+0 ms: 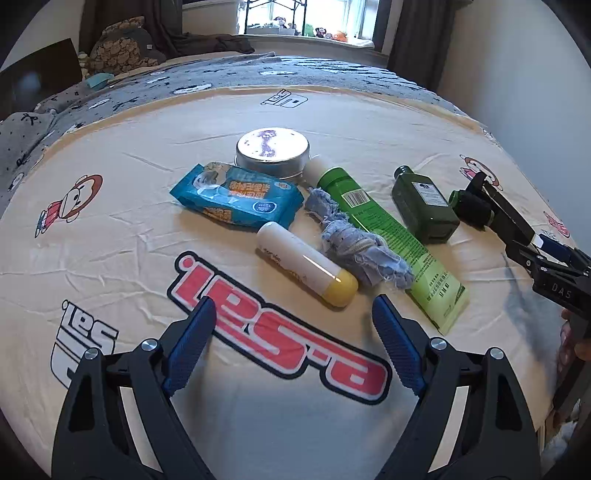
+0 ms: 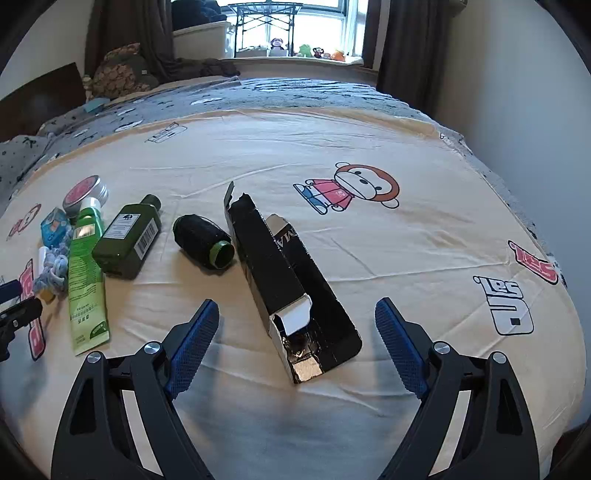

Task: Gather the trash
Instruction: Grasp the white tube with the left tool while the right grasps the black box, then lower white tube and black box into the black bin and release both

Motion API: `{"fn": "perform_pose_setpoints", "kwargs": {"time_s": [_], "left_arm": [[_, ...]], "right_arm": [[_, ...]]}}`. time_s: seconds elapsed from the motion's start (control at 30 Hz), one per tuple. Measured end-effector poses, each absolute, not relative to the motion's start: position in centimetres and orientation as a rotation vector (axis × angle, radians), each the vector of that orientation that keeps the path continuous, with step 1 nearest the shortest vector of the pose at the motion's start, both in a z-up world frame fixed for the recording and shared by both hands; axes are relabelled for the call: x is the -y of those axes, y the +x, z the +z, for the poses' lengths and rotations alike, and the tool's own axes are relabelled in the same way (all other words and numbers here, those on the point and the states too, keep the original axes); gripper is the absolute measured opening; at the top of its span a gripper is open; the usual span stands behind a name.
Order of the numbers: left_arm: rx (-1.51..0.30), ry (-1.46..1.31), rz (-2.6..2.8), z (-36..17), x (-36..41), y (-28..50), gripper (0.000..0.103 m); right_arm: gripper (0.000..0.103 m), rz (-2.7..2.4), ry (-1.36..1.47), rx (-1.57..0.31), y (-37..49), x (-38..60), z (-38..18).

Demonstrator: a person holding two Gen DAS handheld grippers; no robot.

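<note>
Apparently nothing collected yet. Left gripper (image 1: 293, 345) jaws apart, empty, over sheet (image 1: 110, 221) near white tube (image 1: 306, 267) and blue rag (image 1: 354, 243). Right gripper (image 2: 297, 347) jaws apart, empty, around torn black box (image 2: 291, 288) without touching. No bin in view; all trash left.

Glossy metal tin (image 1: 272, 152), frayed cloth rag (image 1: 360, 245), matt cardboard box (image 2: 291, 280).

Both wrist cameras are looking forward and steeply down along their own fingers at the cream bedspread (image 1: 110, 229), facing the far window (image 2: 295, 33). The left view is sitting close over the item cluster; the right view is sitting further right — both are sharing the green tube (image 1: 388, 236) and dark green bottle (image 2: 127, 236).
</note>
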State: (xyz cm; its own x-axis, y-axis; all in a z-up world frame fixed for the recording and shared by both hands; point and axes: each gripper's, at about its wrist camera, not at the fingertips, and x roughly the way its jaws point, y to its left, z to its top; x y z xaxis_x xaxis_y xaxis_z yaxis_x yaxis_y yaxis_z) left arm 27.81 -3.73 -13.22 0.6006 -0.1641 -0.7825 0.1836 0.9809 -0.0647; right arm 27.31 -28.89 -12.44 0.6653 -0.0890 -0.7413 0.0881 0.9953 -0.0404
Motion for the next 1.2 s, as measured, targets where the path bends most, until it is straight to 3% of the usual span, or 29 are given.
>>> {"fn": "perform_pose_setpoints", "kwargs": {"time_s": [0.23, 0.3, 0.4, 0.43, 0.5, 0.6, 0.67, 1.2], "left_arm": [[-0.91, 0.055, -0.165, -13.7, 4.4, 30.5, 0.074], [-0.913, 0.055, -0.159, -13.6, 4.4, 31.0, 0.065], [-0.92, 0.057, -0.163, -13.5, 4.3, 31.4, 0.065], [-0.921, 0.06, -0.168, -13.5, 4.3, 31.4, 0.065], [-0.919, 0.063, -0.178, -13.5, 4.2, 31.3, 0.065], [-0.914, 0.078, -0.185, -13.5, 4.1, 30.8, 0.065], [-0.912, 0.088, -0.191, -13.4, 3.9, 30.1, 0.065], [-0.856, 0.085, -0.28, -12.0, 2.9, 17.9, 0.065]], "right_arm": [[0.087, -0.106, 0.009, -0.87, 29.2, 29.5, -13.0], [0.087, -0.106, 0.023, -0.882, 30.0, 29.8, -13.2], [0.086, -0.092, 0.041, -0.903, 30.9, 30.0, -13.5], [0.083, -0.086, 0.039, -0.907, 31.0, 29.9, -13.5], [0.061, -0.049, 0.034, -0.91, 31.0, 29.5, -13.5], [0.045, -0.028, 0.005, -0.91, 30.5, 28.8, -13.2], [0.04, -0.021, 0.003, -0.909, 29.8, 28.5, -13.1], [0.035, 0.054, -0.009, -0.82, 17.2, 26.4, -11.4]]}}
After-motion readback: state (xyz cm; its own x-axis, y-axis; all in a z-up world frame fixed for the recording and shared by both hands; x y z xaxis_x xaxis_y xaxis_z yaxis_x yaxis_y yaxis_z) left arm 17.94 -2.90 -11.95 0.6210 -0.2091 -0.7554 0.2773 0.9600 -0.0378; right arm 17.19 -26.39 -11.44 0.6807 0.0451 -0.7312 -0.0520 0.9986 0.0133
